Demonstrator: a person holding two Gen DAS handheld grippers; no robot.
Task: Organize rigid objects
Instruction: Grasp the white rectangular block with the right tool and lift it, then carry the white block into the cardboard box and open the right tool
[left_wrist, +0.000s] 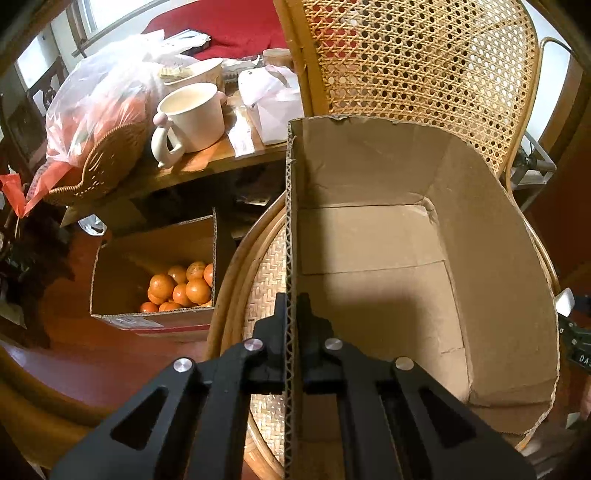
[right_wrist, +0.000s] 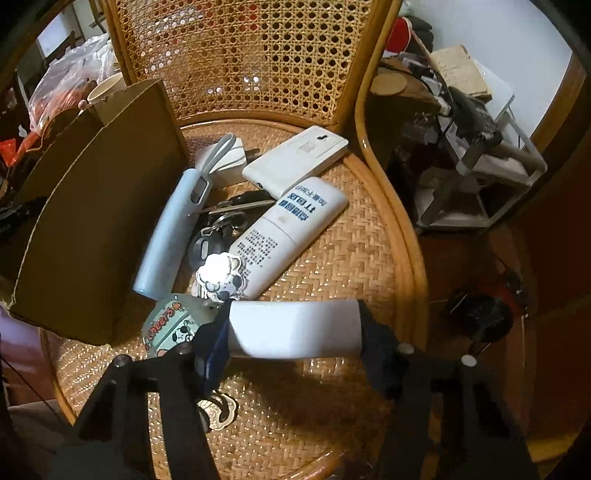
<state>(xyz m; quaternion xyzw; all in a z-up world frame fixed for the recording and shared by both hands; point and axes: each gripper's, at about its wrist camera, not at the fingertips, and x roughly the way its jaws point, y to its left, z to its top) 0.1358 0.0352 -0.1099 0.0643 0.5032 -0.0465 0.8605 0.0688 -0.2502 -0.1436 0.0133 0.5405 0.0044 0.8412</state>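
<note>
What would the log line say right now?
left gripper: shut on box wall | right gripper: shut on white block | box: empty

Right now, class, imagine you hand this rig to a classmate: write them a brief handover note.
Left tongs: shut on the near wall of the cardboard box, steadying it on the rattan chair seat.
Right tongs: astride a white block, pads at both ends; it looks gripped.
Still on the seat beside the box: blue stick, keys, two white tubes, charger, cartoon tags.
Done: nothing, the box is empty.
Left: move every item into the box.
</note>
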